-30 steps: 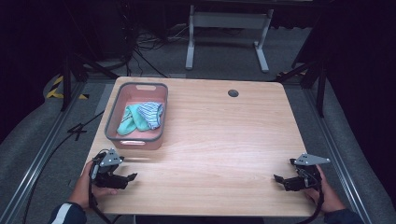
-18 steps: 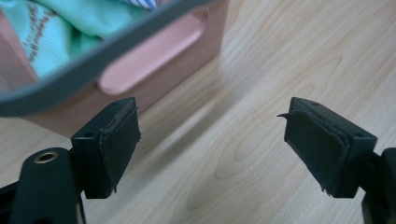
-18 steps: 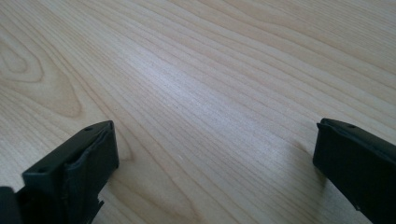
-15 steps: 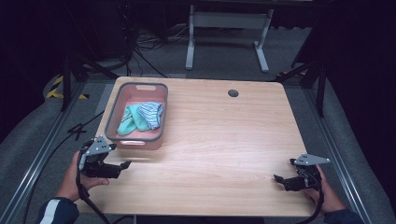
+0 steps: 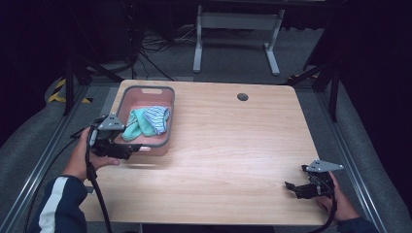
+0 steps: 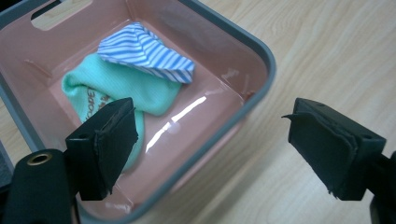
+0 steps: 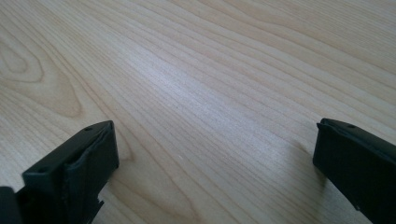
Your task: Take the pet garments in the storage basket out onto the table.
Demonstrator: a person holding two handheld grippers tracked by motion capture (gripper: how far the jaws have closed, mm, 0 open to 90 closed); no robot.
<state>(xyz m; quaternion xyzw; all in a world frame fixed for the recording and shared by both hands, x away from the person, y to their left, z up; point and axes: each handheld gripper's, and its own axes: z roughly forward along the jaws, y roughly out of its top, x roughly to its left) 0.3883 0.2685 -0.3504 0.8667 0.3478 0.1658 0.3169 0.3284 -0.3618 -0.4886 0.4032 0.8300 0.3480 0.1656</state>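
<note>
While its jaws spread apart, the left gripper hovers over the pink bin holding 2 socks. Right gripper rests on the table, jaws apart.

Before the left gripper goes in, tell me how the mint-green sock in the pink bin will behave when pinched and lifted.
The mint-green sock lies crumpled and folded, so it is probably floppy and will droop from the pinch. It looks like soft knit, likely light and not slippery. The striped cloth rests on it and may drag along or slide off.

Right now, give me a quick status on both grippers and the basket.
Left gripper open, over the basket near edge. Right gripper open, low over bare table. Socks untouched in basket. Nothing in the way.
</note>
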